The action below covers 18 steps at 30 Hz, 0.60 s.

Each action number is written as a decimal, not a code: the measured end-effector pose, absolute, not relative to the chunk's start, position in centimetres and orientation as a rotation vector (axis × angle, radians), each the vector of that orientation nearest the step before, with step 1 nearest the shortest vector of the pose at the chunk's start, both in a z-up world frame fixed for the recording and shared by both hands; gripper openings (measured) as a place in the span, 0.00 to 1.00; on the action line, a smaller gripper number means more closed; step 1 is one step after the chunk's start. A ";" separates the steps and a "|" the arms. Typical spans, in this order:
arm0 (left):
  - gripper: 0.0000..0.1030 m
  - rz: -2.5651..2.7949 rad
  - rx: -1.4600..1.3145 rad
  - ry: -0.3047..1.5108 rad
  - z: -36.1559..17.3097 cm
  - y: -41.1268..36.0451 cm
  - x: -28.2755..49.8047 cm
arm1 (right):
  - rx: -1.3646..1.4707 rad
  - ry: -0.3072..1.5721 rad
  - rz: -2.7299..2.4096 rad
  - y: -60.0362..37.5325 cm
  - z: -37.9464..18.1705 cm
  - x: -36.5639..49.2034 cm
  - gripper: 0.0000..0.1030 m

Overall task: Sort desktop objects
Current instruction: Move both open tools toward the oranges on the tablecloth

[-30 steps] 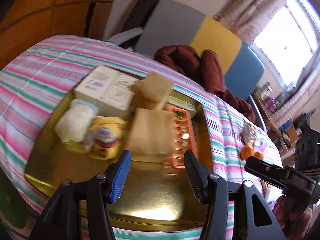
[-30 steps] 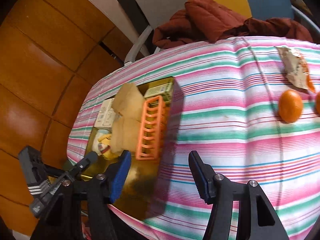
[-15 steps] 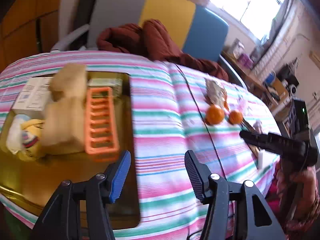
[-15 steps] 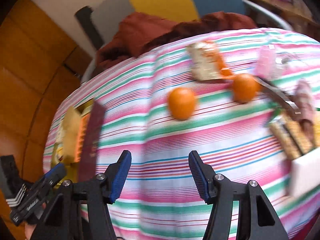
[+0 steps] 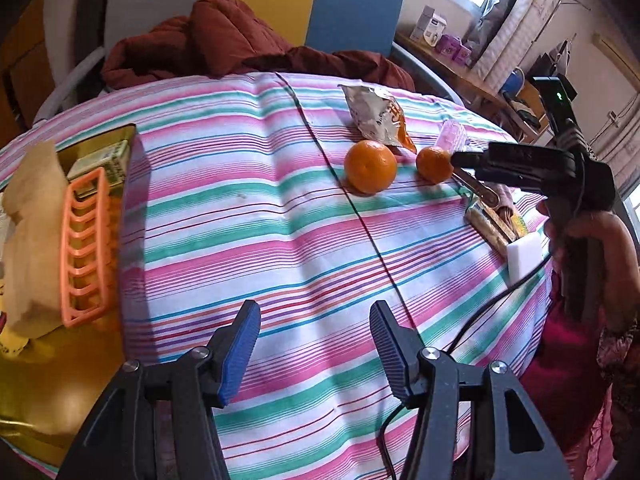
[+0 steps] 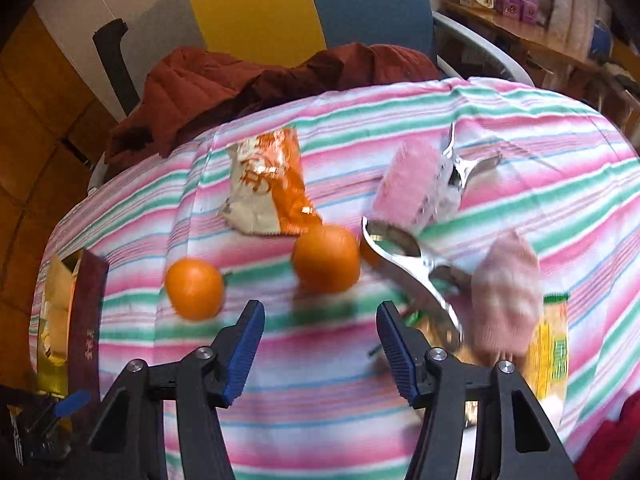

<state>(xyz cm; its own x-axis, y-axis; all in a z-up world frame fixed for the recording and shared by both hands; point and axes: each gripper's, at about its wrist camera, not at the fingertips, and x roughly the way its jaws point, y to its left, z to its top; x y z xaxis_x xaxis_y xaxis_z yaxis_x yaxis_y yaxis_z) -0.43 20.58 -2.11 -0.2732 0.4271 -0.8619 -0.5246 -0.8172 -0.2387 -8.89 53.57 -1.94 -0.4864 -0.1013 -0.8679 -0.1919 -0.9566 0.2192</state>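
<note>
Striped cloth (image 5: 248, 216) covers my worktop; both my left tongs (image 5: 314, 344) and right tongs (image 6: 320, 346) stand apart, empty. Two oranges (image 6: 326, 258) sit mid-frame, a gold tray (image 5: 60, 380) lower left.

Tray (image 5: 100, 136) at table's (image 5: 260, 240) left edge, rack (image 5: 86, 248) and boxes in it. Two oranges (image 5: 370, 166) side by side mid-table toward right, apart. Snack bag (image 5: 376, 118) just behind them. Tongs (image 6: 416, 276), wrapped snacks (image 6: 552, 344) near right edge.
</note>
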 end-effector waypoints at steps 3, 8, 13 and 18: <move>0.56 2.110 -1.410 0.128 -2.4 21.1 -0.9 | -1.550 0.475 2.641 53.7 -2.4 -10.4 0.58; 0.56 2.113 -1.413 0.127 -2.7 21.5 -1.6 | -1.554 0.504 2.643 53.8 -3.3 -11.6 0.56; 0.56 2.124 -1.420 0.108 -2.7 22.3 -3.2 | -1.611 0.540 2.594 54.2 -5.0 -12.8 0.51; 0.56 2.138 -1.377 0.142 -2.1 24.7 -4.8 | -1.612 0.597 2.589 54.9 -5.4 -13.1 0.47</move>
